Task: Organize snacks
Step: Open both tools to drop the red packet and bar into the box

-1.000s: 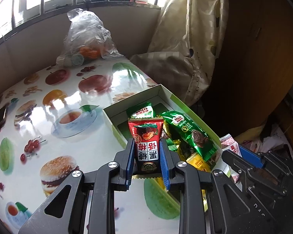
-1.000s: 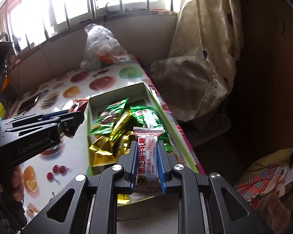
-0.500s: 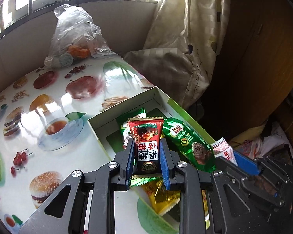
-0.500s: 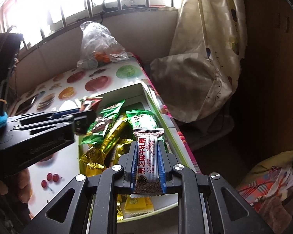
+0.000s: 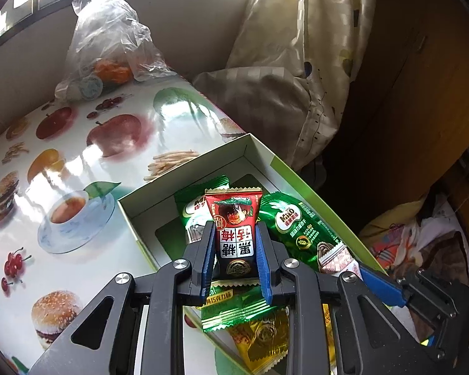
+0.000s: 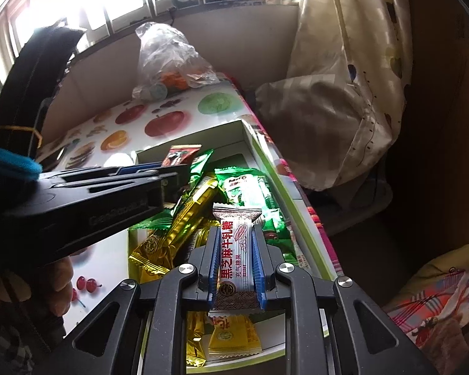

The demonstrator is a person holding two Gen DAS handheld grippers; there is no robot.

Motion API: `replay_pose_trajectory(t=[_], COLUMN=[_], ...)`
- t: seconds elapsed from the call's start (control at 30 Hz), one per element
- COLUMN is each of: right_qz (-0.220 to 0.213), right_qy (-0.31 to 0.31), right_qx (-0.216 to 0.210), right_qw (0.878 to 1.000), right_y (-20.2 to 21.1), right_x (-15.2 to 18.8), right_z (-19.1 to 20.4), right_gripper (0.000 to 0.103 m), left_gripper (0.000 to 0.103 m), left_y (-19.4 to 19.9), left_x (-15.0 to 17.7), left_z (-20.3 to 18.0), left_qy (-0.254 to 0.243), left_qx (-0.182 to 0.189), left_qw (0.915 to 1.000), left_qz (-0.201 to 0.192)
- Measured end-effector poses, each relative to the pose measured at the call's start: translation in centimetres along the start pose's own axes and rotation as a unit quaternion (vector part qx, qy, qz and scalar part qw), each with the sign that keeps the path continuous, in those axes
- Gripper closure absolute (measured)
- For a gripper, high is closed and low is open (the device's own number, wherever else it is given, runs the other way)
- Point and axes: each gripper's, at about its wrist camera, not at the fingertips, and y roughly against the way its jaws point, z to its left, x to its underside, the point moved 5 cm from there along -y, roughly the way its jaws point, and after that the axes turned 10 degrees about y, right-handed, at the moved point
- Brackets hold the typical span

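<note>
Fruit-print tabletop (image 5: 78, 156) — open box (image 5: 184, 172) of snacks. Left gripper (image 5: 236, 250) clamps red plum packet (image 5: 234, 218); right gripper (image 6: 236, 262) clamps white nougat bar (image 6: 236, 250). Risk — both releasing close together, wrappers may slide over the rim.

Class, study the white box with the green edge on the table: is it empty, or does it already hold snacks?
It holds snacks. The box is open-topped, with green packets and gold packets piled inside.

Both my grippers are the same build: black plastic frames with triangular cutouts, silver screw heads at the joints, and blue ribbed pads lining the fingers. My left gripper (image 6: 172, 168) has faint embossed lettering down its side, and there's a blue fuzzy cuff (image 6: 9, 164) behind it.
</note>
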Motion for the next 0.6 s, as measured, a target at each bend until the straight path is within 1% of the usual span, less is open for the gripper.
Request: replay_pose_trajectory(t=[0.17,0.37,0.43,0.5,0.6], right_qz=[0.004,-0.001,-0.004,-0.006,-0.006], right_qy=[0.001,0.003,0.003,0.004,0.008], right_qx=[-0.001,0.001,0.0,0.0,0.014], right_qw=[1.0,1.0,1.0,1.0,1.0], right_y=[-0.68,-0.96,-1.03,-1.09,-1.02], right_x=[0.25,0.34,0.31,0.28,0.31], right_z=[-0.04,-0.08,-0.1,-0.09,-0.12], right_gripper=[0.085,0.085,0.082,0.082,0.076], left_gripper=[0.078,0.078,0.078,0.078,0.078], left_y=[-0.34,-0.63,-0.68,-0.63,-0.6], left_x=[-0.22,-0.15,-0.24,-0.23,-0.21], left_z=[0.07,-0.05,-0.06,-0.1,-0.13], left_qy=[-0.002,-0.007,-0.006,-0.009,-0.007], left_qx=[0.0,0.0,0.001,-0.001,-0.005], left_qw=[1.0,1.0,1.0,1.0,1.0], left_qz=[0.002,0.003,0.003,0.001,0.001])
